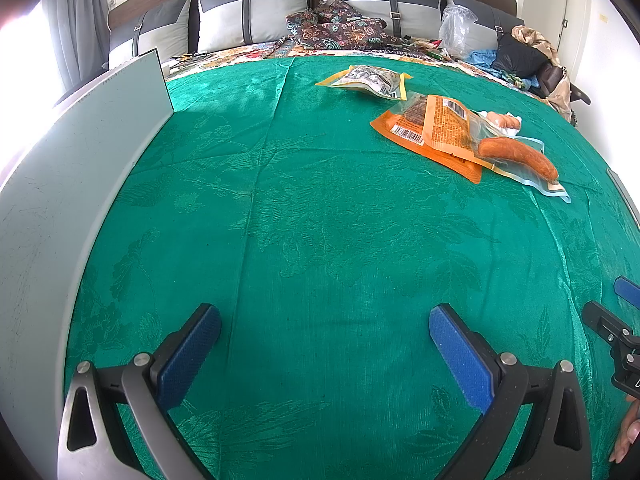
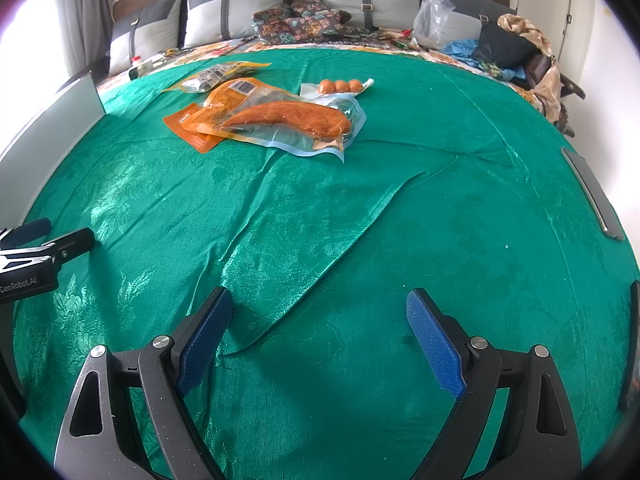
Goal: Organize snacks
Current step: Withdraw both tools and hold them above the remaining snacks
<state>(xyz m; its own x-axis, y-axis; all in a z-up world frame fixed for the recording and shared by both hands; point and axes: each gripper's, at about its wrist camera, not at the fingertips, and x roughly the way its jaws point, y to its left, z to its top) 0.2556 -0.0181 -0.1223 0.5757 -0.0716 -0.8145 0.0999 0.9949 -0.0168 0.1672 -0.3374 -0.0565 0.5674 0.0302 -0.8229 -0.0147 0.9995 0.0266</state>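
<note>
L gripper (image 1: 325, 332) sat nearest the lens, blue pads wide apart, nothing btwn them, pointing down at bare green cloth (image 1: 320, 220). R gripper (image 2: 319, 316) likewise: pads apart, empty, over a raised fold in the cloth. Each gripper's tip showed at the other view's edge.

Snacks lay grouped far side of the cloth, well apart from both grippers. Orange packet (image 1: 430, 130) flat, barcode face up, long axis diagonal in L view. Clear vacuum pouch w/ sausage (image 2: 290, 118) overlapped the orange packet; sausage's long axis ran roughly L-R in R view, slightly curved. Yellow-edged packet (image 1: 368, 80) lay behind, touching or just beside the orange one; cannot tell which. Small pouch w/ three round orange pieces (image 2: 340, 86) sat just behind the sausage pouch.

Grey panel (image 1: 80, 184) stood upright at L edge.
</note>
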